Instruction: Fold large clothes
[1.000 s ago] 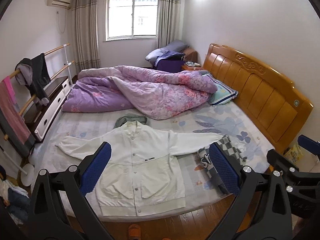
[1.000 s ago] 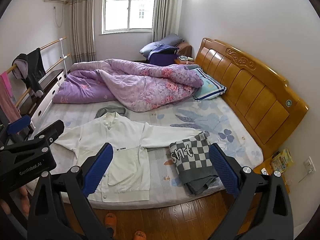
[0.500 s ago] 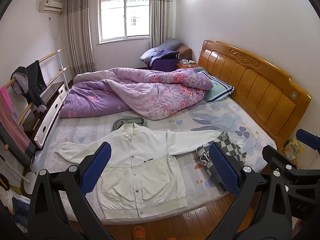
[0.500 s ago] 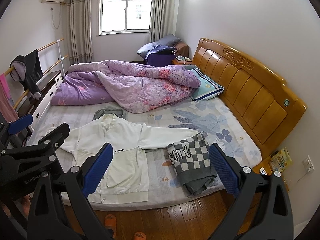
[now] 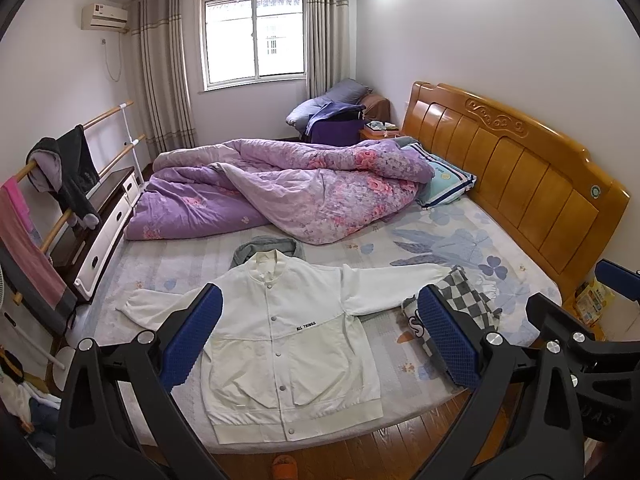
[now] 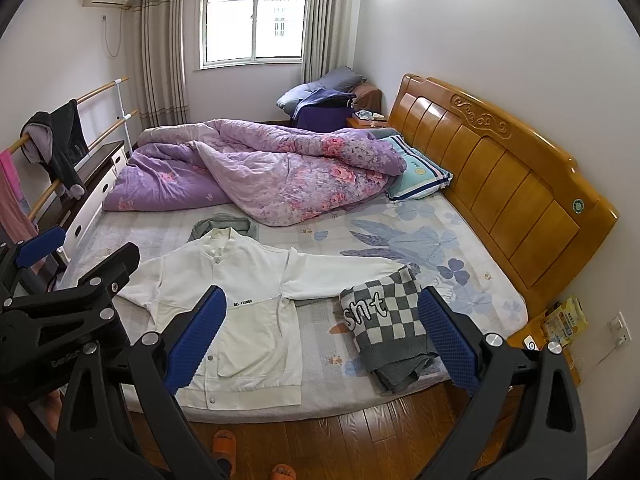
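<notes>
Left wrist view: left gripper (image 5: 320, 336) spread wide, holding nothing, above bed edge. White jacket (image 5: 288, 332) flat on bed (image 5: 460, 236), front up, sleeves out sideways. Right sleeve end touches folded checkered sweater (image 5: 468, 300).

Right wrist view: right gripper (image 6: 322, 336) spread wide, empty. Jacket (image 6: 240, 304) left of sweater (image 6: 384, 316); purple duvet (image 6: 260, 176) bunched behind.

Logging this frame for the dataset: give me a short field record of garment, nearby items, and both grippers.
garment: white jacket, spread flat, buttoned, sleeves out, unfolded
surface: bed, near edge
beside it: checkered sweater, folded, at the jacket's right sleeve end
behind collar: grey garment
far side: purple quilt, bunched
left gripper: open, empty, above the bed edge
right gripper: open, empty
fold progress: not started
</notes>
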